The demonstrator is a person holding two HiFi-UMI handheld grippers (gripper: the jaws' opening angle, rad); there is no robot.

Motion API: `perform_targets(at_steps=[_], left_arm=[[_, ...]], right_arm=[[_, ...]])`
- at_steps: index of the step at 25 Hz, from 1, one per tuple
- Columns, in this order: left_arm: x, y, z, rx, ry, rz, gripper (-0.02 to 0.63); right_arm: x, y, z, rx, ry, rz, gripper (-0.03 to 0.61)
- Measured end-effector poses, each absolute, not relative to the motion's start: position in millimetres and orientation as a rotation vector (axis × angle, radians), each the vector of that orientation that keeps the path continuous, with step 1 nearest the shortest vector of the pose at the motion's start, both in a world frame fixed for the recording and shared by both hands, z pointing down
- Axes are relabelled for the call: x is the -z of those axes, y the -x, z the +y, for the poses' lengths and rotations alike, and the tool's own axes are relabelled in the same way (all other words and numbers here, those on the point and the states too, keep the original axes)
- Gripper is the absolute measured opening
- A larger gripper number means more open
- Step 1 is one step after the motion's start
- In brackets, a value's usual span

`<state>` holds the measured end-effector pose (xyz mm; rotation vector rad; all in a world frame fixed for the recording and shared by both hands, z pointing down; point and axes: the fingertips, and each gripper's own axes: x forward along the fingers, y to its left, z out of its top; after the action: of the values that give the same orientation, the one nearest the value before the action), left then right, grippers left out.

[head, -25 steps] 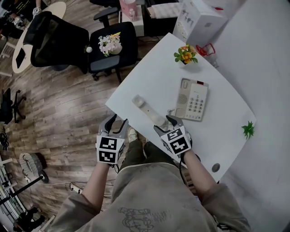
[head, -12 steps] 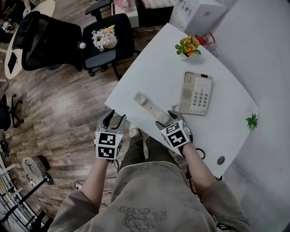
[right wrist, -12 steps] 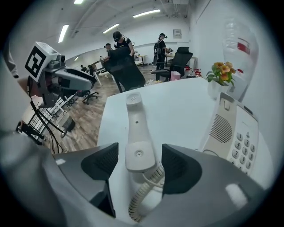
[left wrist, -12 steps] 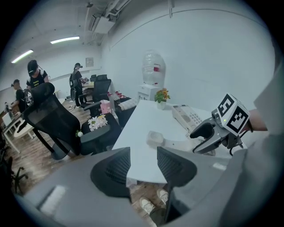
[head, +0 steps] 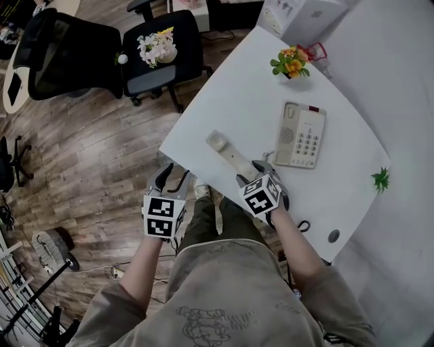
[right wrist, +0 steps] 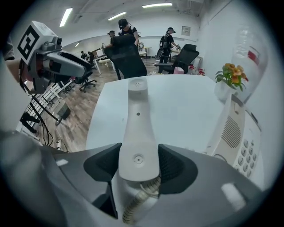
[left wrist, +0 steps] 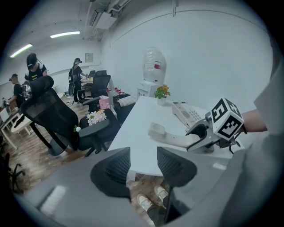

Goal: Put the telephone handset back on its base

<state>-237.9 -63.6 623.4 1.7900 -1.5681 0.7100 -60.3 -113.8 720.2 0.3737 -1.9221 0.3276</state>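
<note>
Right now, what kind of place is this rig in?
Likely an open-plan office: black swivel chairs, a white desk carrying a telephone base and its handset, a water dispenser by the wall.

Brown wood-plank floor (head: 95,162) fills the left half of the head view. A white table with a rounded corner (head: 230,101) takes up the centre and right. At the upper left stand two black swivel office chairs: a mesh-backed chair (head: 64,57) and a second black chair (head: 186,44) nearer the table. A pale round tabletop (head: 8,95) shows at the far left edge. In the left gripper view a plain white wall (left wrist: 213,53) fills the upper right, with a white water dispenser topped by a clear bottle (left wrist: 152,71) against it. Long ceiling strip lights (right wrist: 157,5) glow along the top of the right gripper view.
</note>
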Motion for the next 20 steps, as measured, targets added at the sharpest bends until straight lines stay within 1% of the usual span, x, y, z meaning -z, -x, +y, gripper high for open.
perform_targets(at_steps=[2,7,14,20], left_arm=[[-624.9,239.8,-60.8,-0.707,-1.784,-1.566,0.187],[-626.9,242.4,-57.5,-0.71,-1.782,-1.561,0.187],[-614.9,246.1,-58.6,-0.698,-1.798,-1.583,0.187],[-595.0,244.2,-61.2,-0.687,-1.833,-1.587,0.187]], right_arm=[[-720.3,60.0,-113.9,-0.329,-0.374,-1.918,0.277],[-717.4,61.8,-114.9,-0.365,-0.379,-1.936,0.274],[-701.6,65.9,-121.5,-0.577,-0.418,-1.995,0.273],[-667.4,71.6,-133.4,-0.773,-0.482,-2.072,0.273]])
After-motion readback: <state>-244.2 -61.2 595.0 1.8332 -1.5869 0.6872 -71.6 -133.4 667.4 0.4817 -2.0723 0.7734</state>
